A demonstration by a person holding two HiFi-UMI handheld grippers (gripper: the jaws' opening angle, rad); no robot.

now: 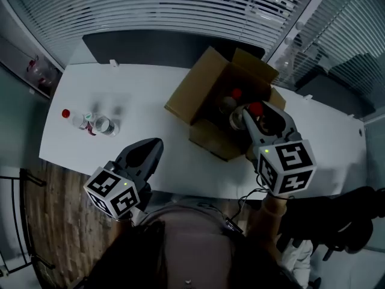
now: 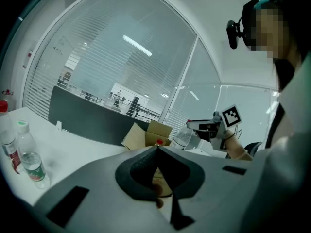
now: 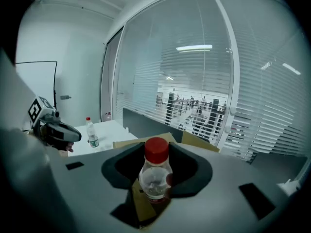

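Head view, nearest first: the left gripper (image 2: 156, 152) hangs over the desk's (image 1: 144, 83) near edge, jaws pressed together on nothing. The right gripper (image 1: 260, 114) clamps a red-capped clear bottle (image 3: 155, 178) upright over the open cardboard box (image 1: 198, 95) toward the desk's right end. It is best kept vertical, clear of the flaps, and gripped firmly, as the plastic looks slick. More bottles (image 1: 96, 124) stand by the left edge.

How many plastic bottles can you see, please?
5: three clear plastic bottles on the white table, one in the brown cardboard box, one in the right claw; more may be hidden.
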